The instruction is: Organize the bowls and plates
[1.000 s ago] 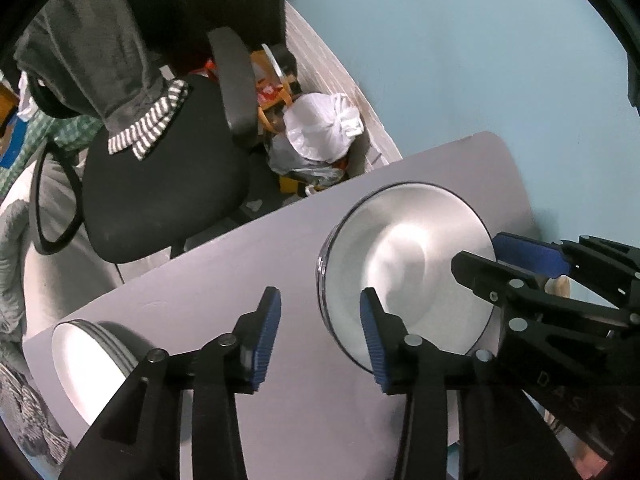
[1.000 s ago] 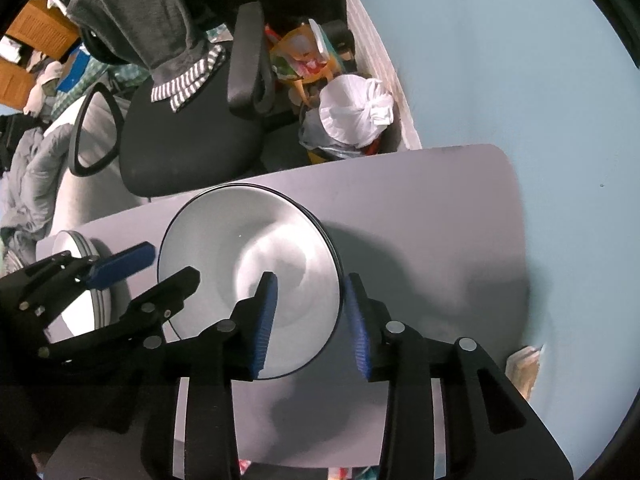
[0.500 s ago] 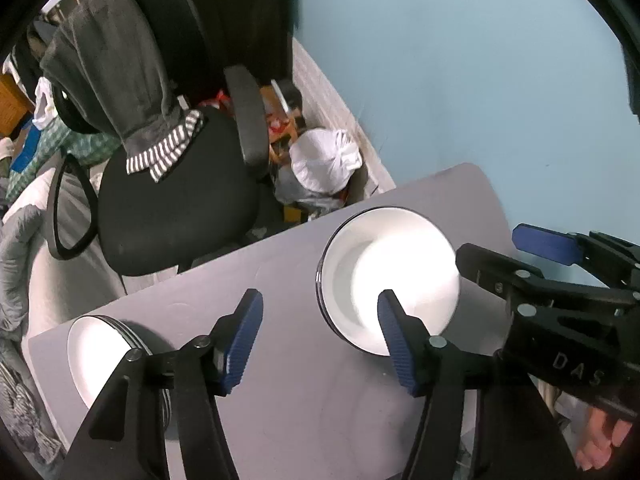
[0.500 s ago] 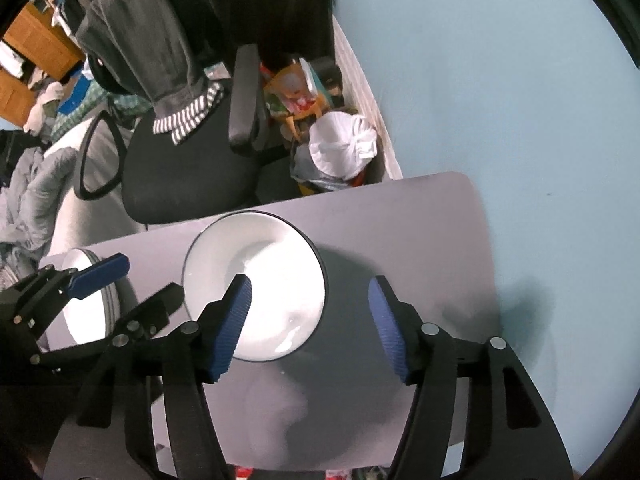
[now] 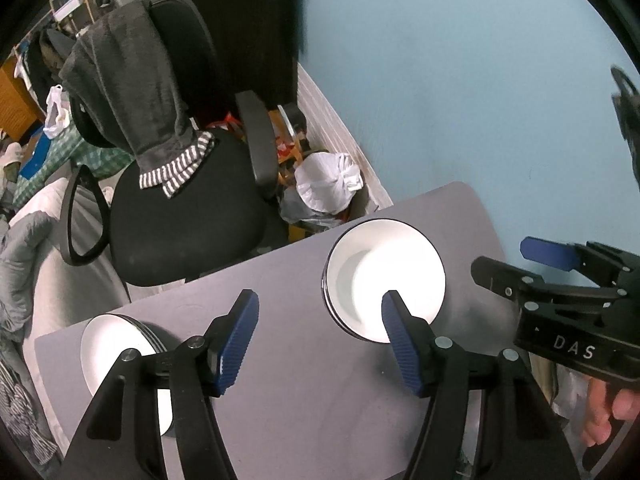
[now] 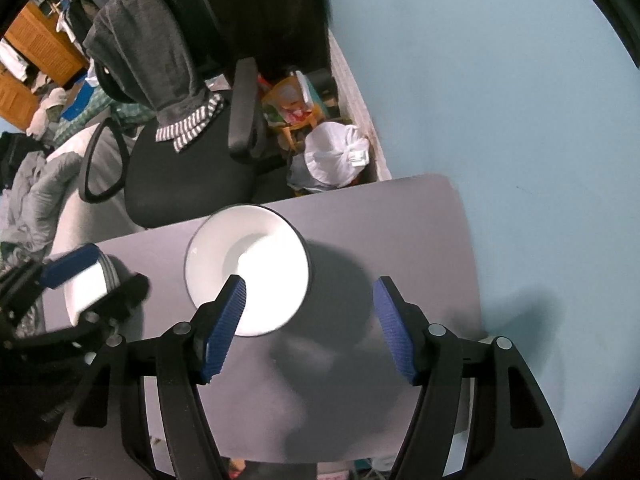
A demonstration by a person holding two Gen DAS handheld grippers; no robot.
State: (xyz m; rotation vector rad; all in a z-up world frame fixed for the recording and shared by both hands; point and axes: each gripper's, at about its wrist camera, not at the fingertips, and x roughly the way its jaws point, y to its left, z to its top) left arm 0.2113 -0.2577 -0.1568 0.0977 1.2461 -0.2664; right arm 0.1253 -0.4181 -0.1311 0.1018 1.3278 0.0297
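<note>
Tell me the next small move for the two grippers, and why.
Probably swing the left gripper toward the plate stack at the table's left end. Both grippers' jaws have just been opening and hold nothing; the white bowl sits released on the table, right gripper above it.

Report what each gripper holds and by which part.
Nothing. The left gripper and right gripper, jaws just opened, hang empty above the white bowl on the table.

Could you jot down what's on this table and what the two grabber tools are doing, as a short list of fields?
Table: grey, by a blue wall
Bowl: white, on the table, nothing touching it
Plates: white stack near the table's corner
Left gripper: jaws just opened, nothing between them
Right gripper: jaws just opened, nothing between them
Chair: black, beyond the table, grey cloth draped over it
</note>
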